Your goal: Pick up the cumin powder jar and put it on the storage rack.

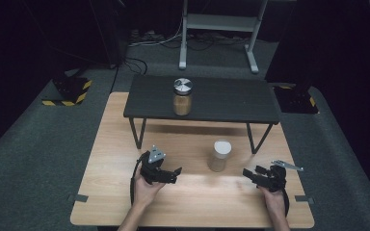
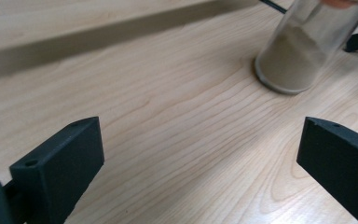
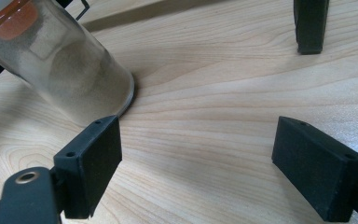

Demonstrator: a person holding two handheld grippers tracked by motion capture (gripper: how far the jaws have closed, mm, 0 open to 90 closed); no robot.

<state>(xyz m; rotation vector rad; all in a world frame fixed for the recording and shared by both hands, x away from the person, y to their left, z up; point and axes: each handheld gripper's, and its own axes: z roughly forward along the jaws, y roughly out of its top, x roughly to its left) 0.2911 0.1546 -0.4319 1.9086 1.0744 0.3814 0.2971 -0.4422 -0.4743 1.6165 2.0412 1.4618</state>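
A clear jar (image 1: pixel 219 155) with a white lid, partly full of pale powder, stands on the wooden table (image 1: pixel 111 192) between my two grippers. My left gripper (image 1: pixel 175 175) lies low to the jar's left, pointing at it. In the left gripper view its jaws (image 2: pixel 200 135) stand wide open over bare wood, with the jar (image 2: pixel 298 51) ahead at the upper right. My right gripper (image 1: pixel 248 173) rests to the jar's right. Its jaws (image 3: pixel 196 140) are open and hold nothing, and the jar (image 3: pixel 70 74) stands just beyond the left fingertip.
A low black bench (image 1: pixel 231 98) stands across the far half of the table, with a silver-lidded jar (image 1: pixel 182 96) of brown contents on top. One of its thin legs (image 3: pixel 311 25) stands ahead of the right gripper. Dark carpet surrounds the table.
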